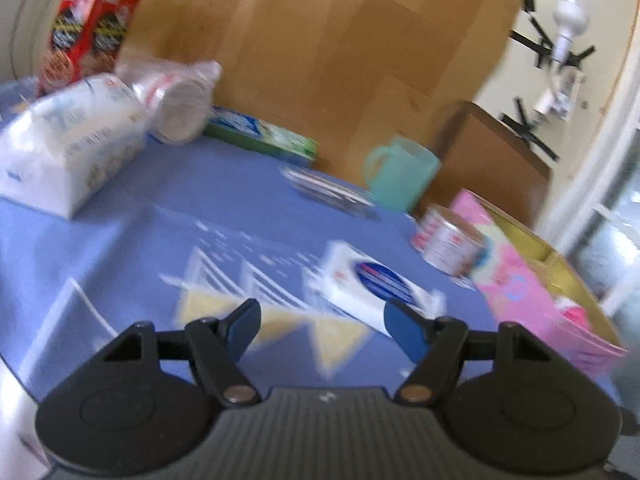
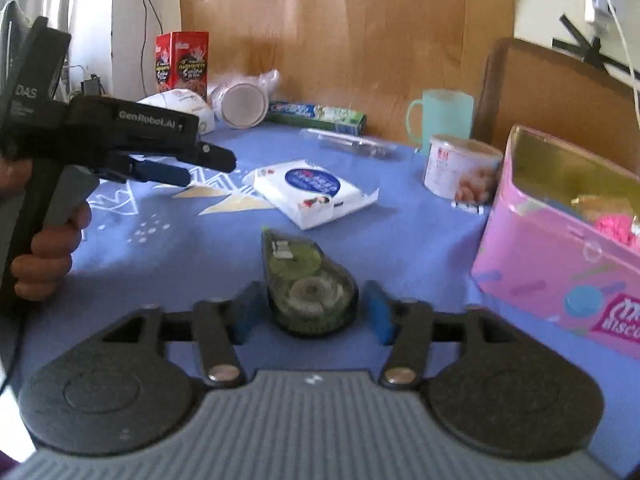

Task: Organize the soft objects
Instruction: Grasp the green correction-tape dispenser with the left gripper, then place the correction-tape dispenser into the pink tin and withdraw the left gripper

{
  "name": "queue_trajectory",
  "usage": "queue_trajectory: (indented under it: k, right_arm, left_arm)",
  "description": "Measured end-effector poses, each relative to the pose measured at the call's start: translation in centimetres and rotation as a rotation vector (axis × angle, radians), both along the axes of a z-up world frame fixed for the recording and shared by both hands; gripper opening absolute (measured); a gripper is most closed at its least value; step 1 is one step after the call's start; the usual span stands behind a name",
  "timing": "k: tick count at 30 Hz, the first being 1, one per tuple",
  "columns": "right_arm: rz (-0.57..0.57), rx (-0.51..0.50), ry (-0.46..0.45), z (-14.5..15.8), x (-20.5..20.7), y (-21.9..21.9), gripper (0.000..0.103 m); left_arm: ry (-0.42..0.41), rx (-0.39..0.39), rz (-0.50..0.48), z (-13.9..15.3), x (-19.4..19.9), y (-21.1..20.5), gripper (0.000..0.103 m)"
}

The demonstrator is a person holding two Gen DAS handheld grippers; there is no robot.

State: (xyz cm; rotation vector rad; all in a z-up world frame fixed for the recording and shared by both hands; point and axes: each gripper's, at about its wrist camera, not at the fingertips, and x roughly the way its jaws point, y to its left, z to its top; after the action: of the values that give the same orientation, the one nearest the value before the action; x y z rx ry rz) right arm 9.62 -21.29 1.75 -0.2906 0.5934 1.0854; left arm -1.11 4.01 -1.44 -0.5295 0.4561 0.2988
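Left wrist view, blurred. My left gripper (image 1: 322, 326) hangs above the blue-clothed desk (image 1: 120, 248) with its jaws wide apart and nothing between them. The white tissue pack (image 1: 368, 284) with a dark blue oval label lies flat on the cloth just ahead of my right-hand finger; whether that finger touches it cannot be told. Beyond it stand a small printed tub (image 1: 450, 242) and a mint green mug (image 1: 400, 172). The open pink box (image 1: 520, 280) sits at the desk's right edge, something pink inside it. To the far left lie a large white packet (image 1: 68, 140), a clear plastic bag (image 1: 176, 96) holding a round item, a red carton (image 1: 88, 28) and a green toothpaste box (image 1: 260, 134).

Right wrist view. My right gripper (image 2: 306, 312) is low over the desk (image 2: 160, 248), its jaws spread on either side of a green correction-tape dispenser (image 2: 308, 284) that lies on the cloth; they do not appear to press it. The tissue pack (image 2: 312, 192) lies farther ahead, near the desk's middle, well apart from these jaws. My left gripper (image 2: 160, 160) enters from the left, held in my left hand (image 2: 52, 248), its tip above the cloth to the left of the tissue pack. The pink box (image 2: 560, 264) stands to the right, the tub (image 2: 460, 168) and mug (image 2: 440, 116) behind it.
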Motion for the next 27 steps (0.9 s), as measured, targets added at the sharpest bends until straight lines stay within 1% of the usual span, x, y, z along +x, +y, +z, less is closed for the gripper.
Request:
queue_trajectory:
  k: [1, 3, 5, 6, 7, 8, 10, 11, 12, 13, 15, 18, 21, 24, 25, 26, 27]
  right_arm:
    - [0.011, 0.011, 0.026, 0.0, 0.3, -0.3, 0.081]
    - [0.016, 0.019, 0.056, -0.1, 0.8, -0.6, 0.081]
    - [0.037, 0.017, 0.053, -0.1, 0.5, -0.8, 0.081]
    - [0.049, 0.012, 0.046, -0.2, 0.3, -0.5, 0.080]
    - [0.062, 0.006, 0.033, -0.2, 0.1, -0.5, 0.076]
    - [0.074, 0.002, 0.013, -0.2, -0.3, -0.5, 0.064]
    - [0.106, 0.010, 0.008, -0.2, -0.6, -0.4, 0.050]
    - [0.103, 0.015, 0.003, -0.1, -0.7, -0.5, 0.050]
    - [0.089, 0.017, -0.023, -0.1, -0.8, -0.7, 0.050]
    - [0.072, 0.029, -0.057, 0.1, -1.0, -1.1, 0.050]
    - [0.046, 0.079, -0.078, 0.9, -0.6, -2.1, 0.050]
    - [-0.022, 0.169, -0.101, 2.7, 0.4, -4.1, 0.050]
    - [-0.105, 0.222, -0.164, 4.2, 1.6, -5.8, 0.050]
    - [-0.207, 0.242, -0.201, 4.9, 4.0, -7.4, 0.050]
    - [-0.245, 0.241, -0.211, 5.0, 4.9, -7.7, 0.050]
    - [-0.296, 0.239, -0.224, 5.0, 5.9, -8.1, 0.051]
    - [-0.363, 0.229, -0.249, 4.6, 7.0, -8.3, 0.051]
  left_arm:
    - [0.004, -0.019, -0.026, 0.2, -0.1, -0.8, 0.069]
    - [0.020, -0.028, -0.089, 0.6, -0.1, -2.7, 0.066]
    - [0.058, -0.036, -0.135, 0.7, 0.4, -4.4, 0.066]
    - [0.095, -0.059, -0.162, 0.4, 1.0, -5.2, 0.066]
    - [0.130, -0.088, -0.184, 0.0, 1.6, -5.6, 0.066]
    - [0.135, -0.080, -0.187, -0.1, 2.1, -6.3, 0.066]
    - [0.150, -0.046, -0.199, -0.2, 2.9, -7.3, 0.064]
    - [0.157, -0.054, -0.200, -0.2, 3.3, -7.5, 0.061]
    - [0.157, -0.071, -0.206, -0.1, 3.6, -7.7, 0.056]
    - [0.155, -0.085, -0.217, 0.2, 3.9, -7.9, 0.055]
    - [0.125, -0.060, -0.237, 1.3, 4.2, -8.5, 0.055]
    - [0.066, 0.021, -0.279, 4.1, 5.4, -10.3, 0.055]
    - [0.023, 0.065, -0.337, 6.5, 8.2, -11.9, 0.055]
    - [-0.022, 0.130, -0.407, 8.2, 11.7, -14.2, 0.056]
    - [-0.032, 0.148, -0.434, 8.4, 12.7, -15.1, 0.059]
    - [-0.035, 0.169, -0.452, 8.5, 13.9, -15.9, 0.065]
    - [-0.036, 0.205, -0.444, 8.4, 14.8, -16.5, 0.066]
